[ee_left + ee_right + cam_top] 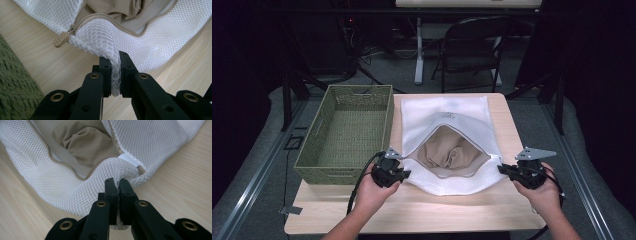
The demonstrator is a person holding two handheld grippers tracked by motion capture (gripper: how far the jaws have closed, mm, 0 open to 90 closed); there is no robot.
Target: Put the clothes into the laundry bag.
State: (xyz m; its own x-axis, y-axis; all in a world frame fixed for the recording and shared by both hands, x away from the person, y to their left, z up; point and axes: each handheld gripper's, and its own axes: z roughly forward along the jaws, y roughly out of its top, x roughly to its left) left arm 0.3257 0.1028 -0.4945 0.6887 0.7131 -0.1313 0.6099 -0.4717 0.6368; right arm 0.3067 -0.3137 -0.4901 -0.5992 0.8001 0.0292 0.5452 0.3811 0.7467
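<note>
Mesh bag (447, 145) lay flat on the tabletop (412, 212), right of the green basket (347, 132) at the left edge, its zippered mouth gaping toward the near edge with a tan cloth (447, 150) inside. Each end of that mouth was pinched. The left gripper (398, 173) had its jaws closed on a fold of mesh just below the zipper pull (61, 40); the right gripper (505, 170) had its jaws closed on mesh at the zipper's far end, beside the white tab (131, 161). The bag stretched away from both grippers toward the far edge, and its mouth ran crosswise between them. Judging by that, any lift or tip toward the basket would likely pivot on the left gripper, the nearer one.
</note>
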